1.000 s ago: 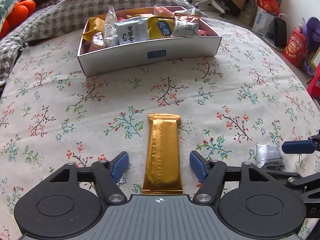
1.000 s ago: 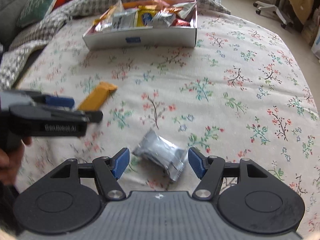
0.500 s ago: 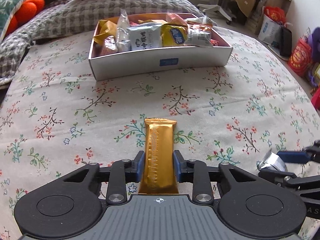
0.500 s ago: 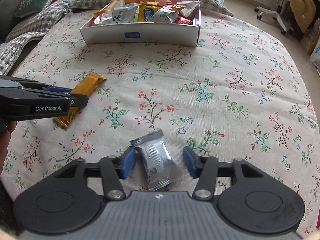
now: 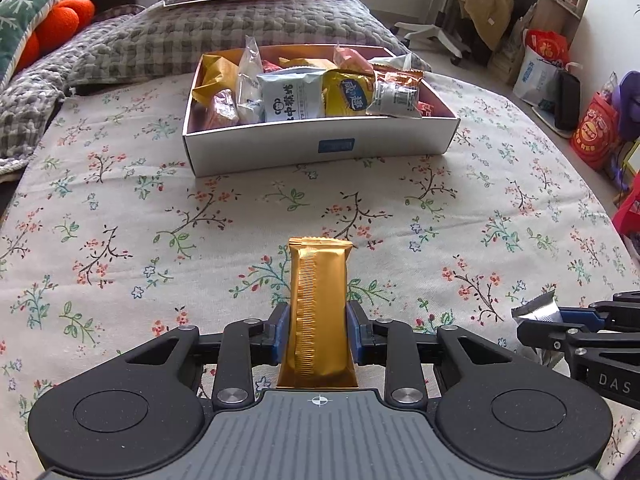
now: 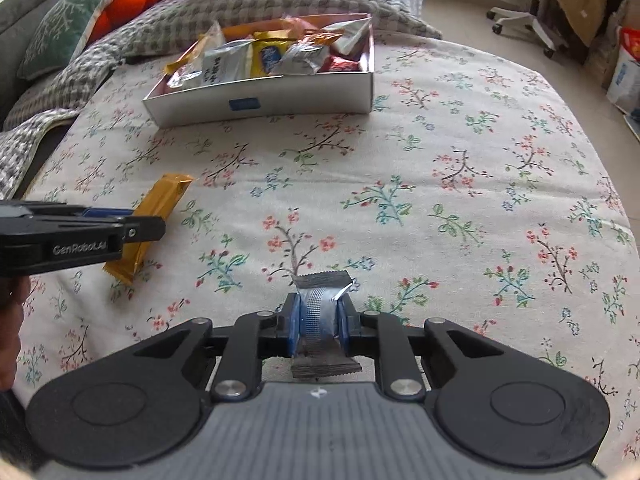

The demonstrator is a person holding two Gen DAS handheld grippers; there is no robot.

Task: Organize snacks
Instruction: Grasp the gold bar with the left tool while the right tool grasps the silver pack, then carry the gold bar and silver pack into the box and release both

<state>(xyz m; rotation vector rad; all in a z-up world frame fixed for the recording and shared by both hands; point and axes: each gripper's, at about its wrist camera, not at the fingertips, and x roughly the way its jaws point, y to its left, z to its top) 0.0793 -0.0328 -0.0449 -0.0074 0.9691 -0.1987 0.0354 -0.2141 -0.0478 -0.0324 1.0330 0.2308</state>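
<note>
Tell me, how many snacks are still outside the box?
2. The gold bar is pinched in the left gripper, and the silver packet is pinched in the right gripper. All other snacks visible sit in the white box.

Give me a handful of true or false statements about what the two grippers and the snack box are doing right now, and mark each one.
1. The left gripper is shut on the gold bar. True.
2. The right gripper is open above the silver packet. False: its pads are shut on the packet.
3. The white box already has snacks in it. True.
4. The gold bar lies inside the white box. False: it is in the left gripper, well short of the box.
5. The box stands on a bare wooden table. False: it stands on a floral cloth.
</note>
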